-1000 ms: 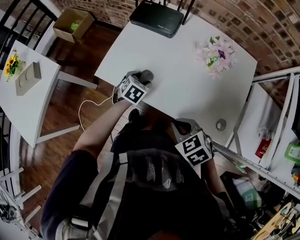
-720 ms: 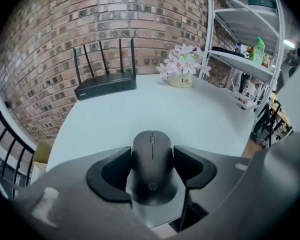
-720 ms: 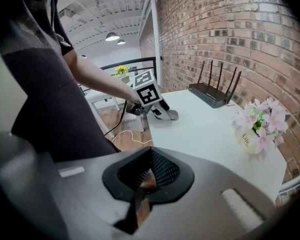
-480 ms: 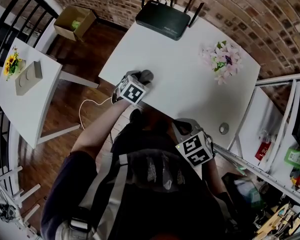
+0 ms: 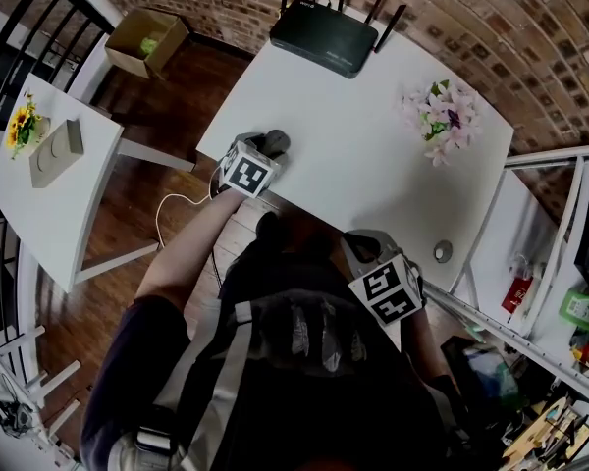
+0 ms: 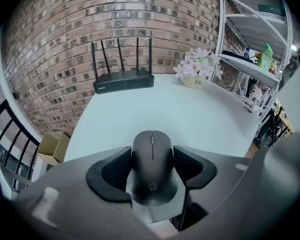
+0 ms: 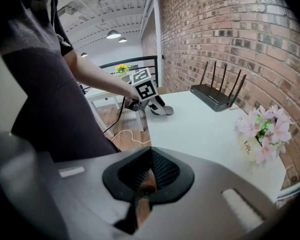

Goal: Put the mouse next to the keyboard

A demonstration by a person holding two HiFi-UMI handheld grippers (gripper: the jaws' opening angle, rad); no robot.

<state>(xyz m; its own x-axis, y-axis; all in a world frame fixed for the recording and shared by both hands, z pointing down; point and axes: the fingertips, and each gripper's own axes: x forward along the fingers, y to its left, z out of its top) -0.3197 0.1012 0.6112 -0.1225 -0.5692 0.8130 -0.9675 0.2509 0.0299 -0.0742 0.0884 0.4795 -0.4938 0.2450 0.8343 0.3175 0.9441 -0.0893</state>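
We find the jaws of the left gripper [image 6: 152, 151] closed on the flanks of the mouse [image 6: 151, 168], which sits lengthwise between them, nose pointing away. The mouse is at the near edge of the desk [image 5: 373, 165], toward its left corner; we cannot tell whether it rests on the surface or is held just clear. The jaws of the right gripper [image 7: 142, 176] are pressed together on nothing, held back off the desk's near edge. We judge the pick-up done and the placing outstanding: no keyboard shows in any view, only a router [image 5: 322, 37] at the far edge and flowers [image 5: 440, 116] toward the far right corner. The mouse is dark, matte and smoothly domed, with a central scroll wheel, a faint rear logo and no visible cord.
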